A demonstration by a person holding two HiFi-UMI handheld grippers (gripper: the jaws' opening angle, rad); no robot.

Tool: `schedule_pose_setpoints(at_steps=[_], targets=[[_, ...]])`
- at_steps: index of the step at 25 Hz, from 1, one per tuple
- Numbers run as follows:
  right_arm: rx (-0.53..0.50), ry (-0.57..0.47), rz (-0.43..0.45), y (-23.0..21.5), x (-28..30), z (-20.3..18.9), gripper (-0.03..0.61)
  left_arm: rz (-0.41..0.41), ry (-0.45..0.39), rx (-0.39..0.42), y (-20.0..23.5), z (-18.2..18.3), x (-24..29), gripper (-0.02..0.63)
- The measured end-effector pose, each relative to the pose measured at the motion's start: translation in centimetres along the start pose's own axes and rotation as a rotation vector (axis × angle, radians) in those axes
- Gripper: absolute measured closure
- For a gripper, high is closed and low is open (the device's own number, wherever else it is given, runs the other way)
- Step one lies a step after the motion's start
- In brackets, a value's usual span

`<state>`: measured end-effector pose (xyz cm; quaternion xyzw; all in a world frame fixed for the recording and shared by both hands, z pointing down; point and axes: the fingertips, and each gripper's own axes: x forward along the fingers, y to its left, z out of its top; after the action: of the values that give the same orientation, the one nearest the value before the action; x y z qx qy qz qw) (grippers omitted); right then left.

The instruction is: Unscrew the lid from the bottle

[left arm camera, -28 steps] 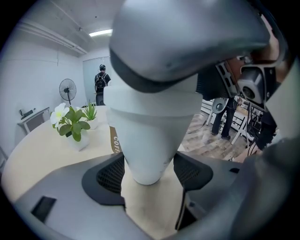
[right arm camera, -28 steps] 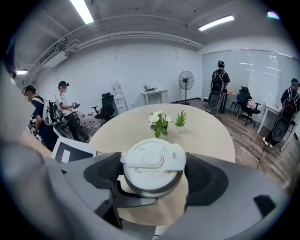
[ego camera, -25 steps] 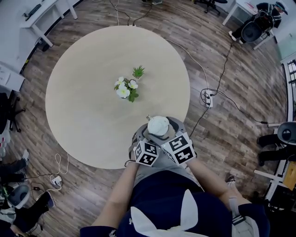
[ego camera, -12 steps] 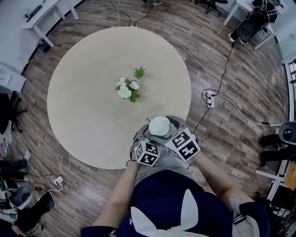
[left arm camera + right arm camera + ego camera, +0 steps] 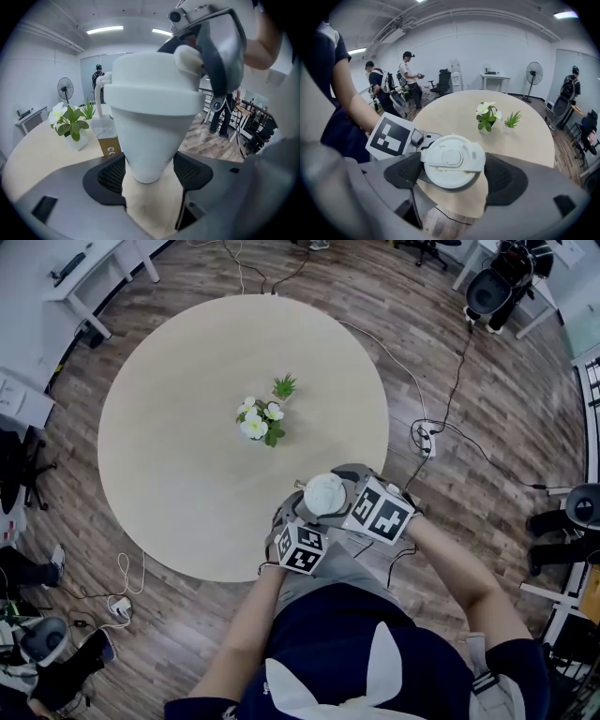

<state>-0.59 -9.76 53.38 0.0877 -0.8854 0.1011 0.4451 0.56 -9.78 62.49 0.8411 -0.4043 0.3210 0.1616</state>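
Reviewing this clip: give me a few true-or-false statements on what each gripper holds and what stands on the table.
1. The left gripper clamps the white bottle by its narrow lower body. True.
2. The right gripper is open, clear of the lid. False: its jaws close on the lid's rim.
3. The lid lies on the table. False: it sits on the bottle, held above the table.
4. White flowers stand near the table's middle. True.

Navy shirt [image 5: 328, 634], white collar [image 5: 281, 688]; grey left claw [image 5: 149, 171] and right claw [image 5: 454, 173] bear black-and-white marker cubes [image 5: 302, 549].
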Motion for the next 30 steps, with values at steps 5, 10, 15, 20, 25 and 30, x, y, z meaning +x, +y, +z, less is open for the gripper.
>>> schedule_pose_setpoints(at_steps=[5, 10, 15, 20, 25, 30], targets=[[-0.136, 0.112, 0.065, 0.0, 0.0, -0.4, 0.155, -0.004, 0.004, -0.001, 0.0, 0.0, 0.0, 0.288], [-0.217, 0.170, 0.105, 0.1, 0.1, -0.5, 0.155, -0.005, 0.007, -0.001, 0.1, -0.1, 0.1, 0.288], [-0.337, 0.254, 0.153, 0.2, 0.0, -0.7, 0.155, -0.007, 0.009, -0.001, 0.0, -0.1, 0.1, 0.288], [-0.494, 0.352, 0.195, 0.1, 0.2, -1.0, 0.155, -0.007, 0.009, -0.003, 0.0, -0.2, 0.2, 0.288], [-0.663, 0.464, 0.222, 0.1, 0.0, -1.1, 0.155, -0.008, 0.012, -0.002, 0.0, -0.1, 0.1, 0.288], [-0.781, 0.525, 0.245, 0.2, 0.1, -1.1, 0.151, -0.009, 0.015, -0.002, 0.1, -0.1, 0.1, 0.288]])
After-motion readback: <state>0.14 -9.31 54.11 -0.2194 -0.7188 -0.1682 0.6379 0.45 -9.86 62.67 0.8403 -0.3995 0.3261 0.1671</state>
